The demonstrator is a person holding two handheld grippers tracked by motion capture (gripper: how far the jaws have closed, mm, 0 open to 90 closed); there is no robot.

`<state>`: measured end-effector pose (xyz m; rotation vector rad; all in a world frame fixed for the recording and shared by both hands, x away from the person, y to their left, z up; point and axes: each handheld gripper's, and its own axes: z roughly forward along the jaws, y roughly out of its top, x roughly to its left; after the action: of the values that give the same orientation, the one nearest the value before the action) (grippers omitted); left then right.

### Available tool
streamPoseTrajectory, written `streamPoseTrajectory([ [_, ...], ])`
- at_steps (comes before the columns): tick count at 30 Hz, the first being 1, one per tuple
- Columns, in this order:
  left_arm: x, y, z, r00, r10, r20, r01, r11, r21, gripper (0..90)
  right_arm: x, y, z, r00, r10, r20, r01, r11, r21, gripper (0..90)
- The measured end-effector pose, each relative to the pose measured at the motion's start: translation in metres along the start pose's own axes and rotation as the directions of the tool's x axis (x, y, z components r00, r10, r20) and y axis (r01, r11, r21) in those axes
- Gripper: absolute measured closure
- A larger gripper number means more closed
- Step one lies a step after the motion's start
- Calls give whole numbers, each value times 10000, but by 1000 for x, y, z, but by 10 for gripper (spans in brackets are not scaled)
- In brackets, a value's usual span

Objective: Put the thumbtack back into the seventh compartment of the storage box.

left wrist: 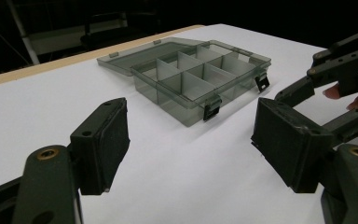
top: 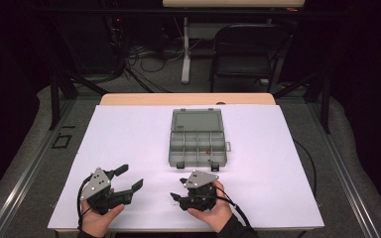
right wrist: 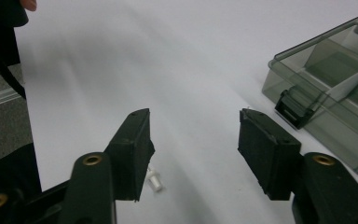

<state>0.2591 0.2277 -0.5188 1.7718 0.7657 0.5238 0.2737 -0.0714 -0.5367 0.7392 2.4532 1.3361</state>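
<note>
White counter [top: 129,148], dim room behind. Small white peg [right wrist: 154,179] lying near right gripper [right wrist: 193,140], fingers parted, empty; left gripper [left wrist: 191,140] spread wide, idle. Could skid or roll away under an off-centre pinch.

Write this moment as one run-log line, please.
left claw: open, empty | right claw: open above small white plastic piece | clear grey compartment box: lid open

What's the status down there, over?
Left gripper open, empty. Right gripper open, low over a small white part. Divided box open beyond. Nothing in the way.
</note>
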Motion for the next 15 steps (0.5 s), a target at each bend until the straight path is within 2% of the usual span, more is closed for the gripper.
streamPoseTrajectory([
  [7, 0, 0, 0, 10000, 11, 9, -11, 10000, -2, 266, 5, -4, 7, 9992, -135, -385, 146, 9995, 297, 585],
  [15, 0, 0, 0, 10000, 10, 34, -10, 10000, -8, 272, 8, -9, 14, 9979, -170, -626, 211, 9976, 663, 654],
])
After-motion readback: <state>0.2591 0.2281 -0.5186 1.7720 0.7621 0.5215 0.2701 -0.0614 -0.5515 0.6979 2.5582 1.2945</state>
